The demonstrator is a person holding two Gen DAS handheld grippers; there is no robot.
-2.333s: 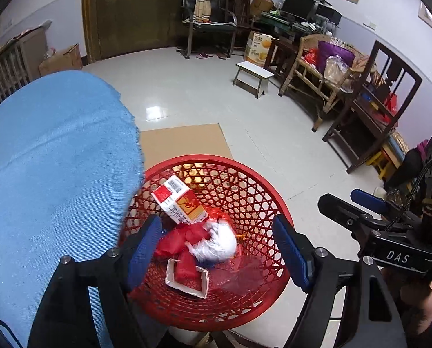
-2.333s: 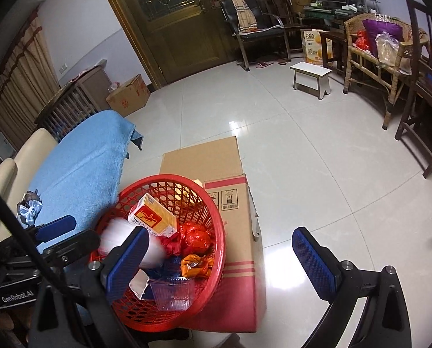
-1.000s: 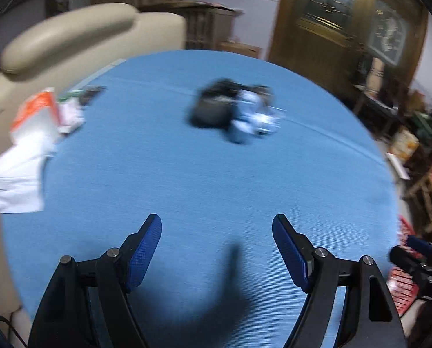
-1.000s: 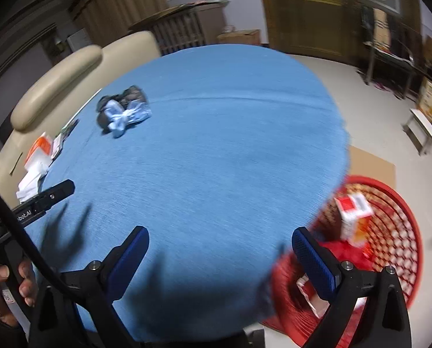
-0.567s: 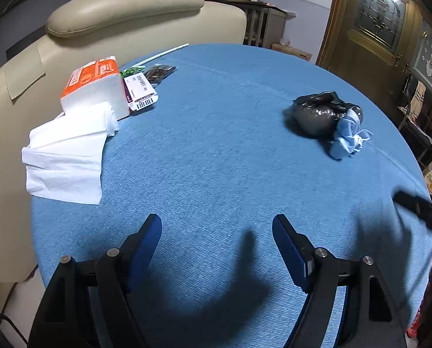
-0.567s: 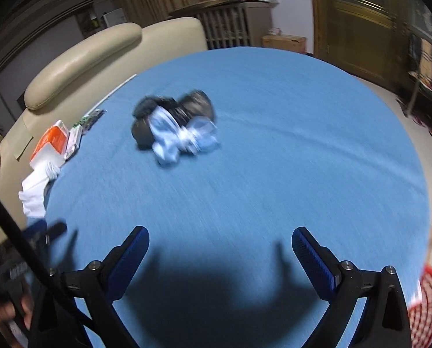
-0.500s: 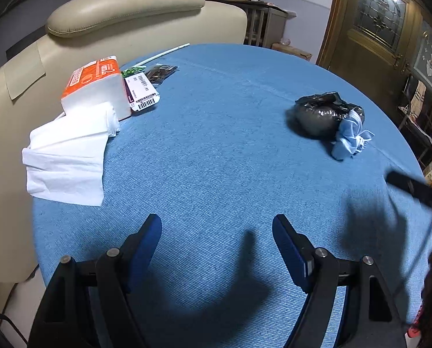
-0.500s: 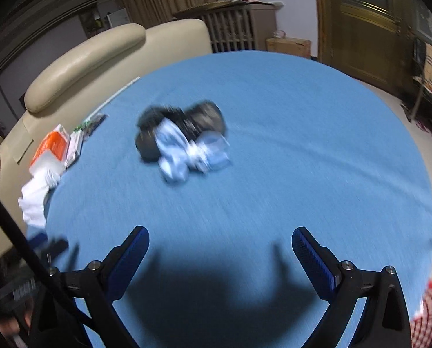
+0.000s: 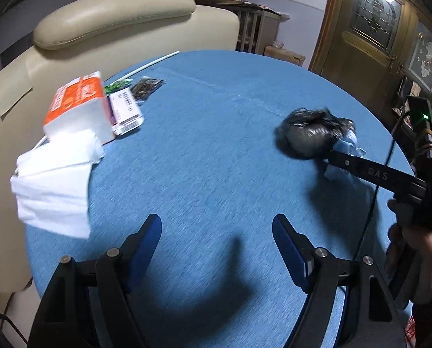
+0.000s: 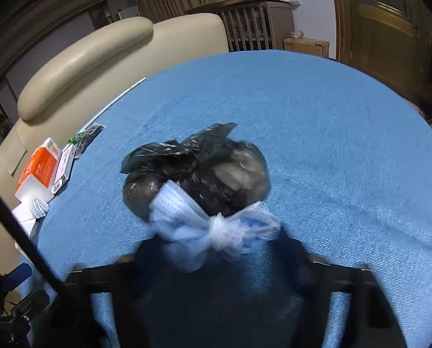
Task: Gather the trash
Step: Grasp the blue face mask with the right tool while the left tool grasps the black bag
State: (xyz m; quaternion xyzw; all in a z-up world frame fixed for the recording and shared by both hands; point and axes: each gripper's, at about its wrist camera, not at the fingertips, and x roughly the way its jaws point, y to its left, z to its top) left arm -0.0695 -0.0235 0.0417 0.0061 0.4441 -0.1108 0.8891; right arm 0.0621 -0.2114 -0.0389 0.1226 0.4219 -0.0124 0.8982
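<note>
A blue-covered table [image 9: 216, 159] is seen from two hand-held grippers, with a cream sofa [image 9: 114, 29] behind it. The left gripper [image 9: 216, 237] is held low over the near part of the cloth, its blue-padded fingers spread wide apart and nothing between them. A crumpled black bag [image 10: 195, 168] lies on the cloth toward the table's right side, with a knotted blue mask [image 10: 213, 232] resting against its near edge. In the left wrist view, the right gripper [image 9: 335, 156] is reached in from the right, its tip at the mask [image 9: 346, 145] beside the bag [image 9: 311, 133]. In the right wrist view the right gripper [image 10: 216, 261] is heavily blurred, so whether its fingers are apart or closing cannot be told; the mask sits just at their tips. At the table's far left edge, an orange-and-white tissue pack [image 9: 76, 107] is lying with loose white tissues [image 9: 53, 185] spilled in front of it, and a barcoded card [image 9: 126, 113] beside it.
</note>
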